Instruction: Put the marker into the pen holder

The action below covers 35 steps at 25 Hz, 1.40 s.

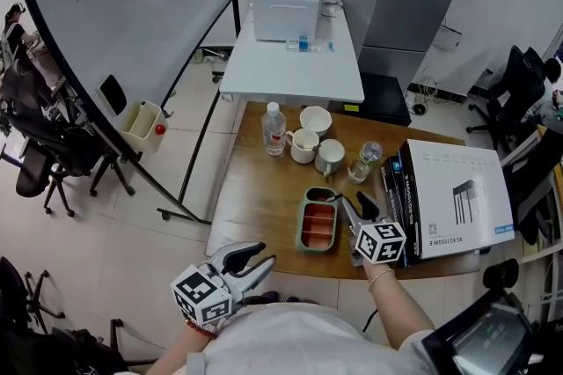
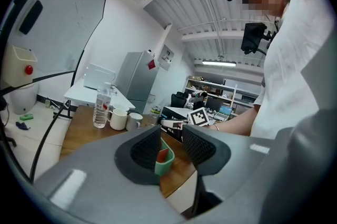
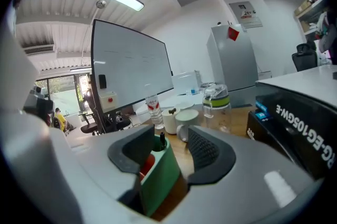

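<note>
Task status: judged all but complete. Marker (image 3: 161, 140), one, dark-capped, stands upright inside the pen holder (image 1: 301, 228), one, green with an orange interior, near the front edge of the table (image 1: 255, 197). Right gripper (image 1: 359, 208): jaws spread wide, gripping nothing, the holder's wall between them but unpressed; only backing away remains. Left gripper (image 1: 257, 257): jaws apart, empty, off the table's near-left corner. Also present: water bottle (image 1: 274, 128), one; cups (image 1: 315, 119), three; lidded jar (image 1: 367, 158), one; carton (image 1: 457, 193), one.

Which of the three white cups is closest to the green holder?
The cup beside the clear jar, frontmost of the three, just behind the green pen holder.
</note>
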Motion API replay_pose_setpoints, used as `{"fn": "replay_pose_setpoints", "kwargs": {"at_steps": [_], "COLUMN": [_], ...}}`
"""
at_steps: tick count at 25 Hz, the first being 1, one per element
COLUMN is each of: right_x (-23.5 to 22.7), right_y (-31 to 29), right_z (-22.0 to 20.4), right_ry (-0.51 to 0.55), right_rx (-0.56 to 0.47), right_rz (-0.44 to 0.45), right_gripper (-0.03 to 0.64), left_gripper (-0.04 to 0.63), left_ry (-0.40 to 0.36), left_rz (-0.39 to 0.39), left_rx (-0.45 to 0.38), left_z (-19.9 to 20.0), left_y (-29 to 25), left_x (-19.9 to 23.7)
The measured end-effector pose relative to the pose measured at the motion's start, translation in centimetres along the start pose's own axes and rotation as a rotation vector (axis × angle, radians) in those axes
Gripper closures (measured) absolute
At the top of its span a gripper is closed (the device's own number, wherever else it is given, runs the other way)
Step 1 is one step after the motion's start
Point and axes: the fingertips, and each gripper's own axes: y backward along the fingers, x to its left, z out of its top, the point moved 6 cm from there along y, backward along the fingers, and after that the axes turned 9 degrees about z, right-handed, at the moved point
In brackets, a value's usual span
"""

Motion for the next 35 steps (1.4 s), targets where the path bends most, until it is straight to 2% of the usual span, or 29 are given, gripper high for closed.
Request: {"fn": "replay_pose_setpoints", "kwargs": {"at_steps": [3, 7, 11, 13, 17, 23, 35], "right_x": [1.0, 3.7, 8.7, 11.3, 13.6, 13.9, 14.9], "right_y": [2.9, 5.9, 9.5, 10.9, 12.2, 12.6, 12.0], "right_z": [1.4, 3.7, 6.2, 7.1, 7.6, 7.1, 7.0], "right_ry": [-0.002, 0.024, 0.002, 0.036, 0.118, 0.145, 0.172], "right_rx": [-0.058, -0.128, -0.263, -0.296, -0.263, -0.23, -0.217], "right_rz": [-0.008, 0.023, 0.099, 0.134, 0.158, 0.138, 0.168], "right_gripper": [0.44, 0.44, 0.443, 0.445, 0.445, 0.445, 0.446], "left_gripper": [0.463, 0.463, 0.463, 0.463, 0.463, 0.463, 0.463], "left_ry": [-0.001, -0.009, -0.006, 0.001, -0.006, 0.066, 0.079], "left_rz": [-0.026, -0.066, -0.124, -0.124, -0.102, -0.033, -0.042], "left_rx": [-0.009, -0.029, -0.024, -0.042, -0.092, -0.101, -0.077], "left_z": [0.4, 0.4, 0.5, 1.5, 3.2, 2.1, 1.1], "left_y": [-0.4, -1.1, -2.0, -2.2, -2.2, -0.9, -0.4], "left_x": [-0.4, -0.9, -1.9, -1.8, -0.9, 0.7, 0.4]}}
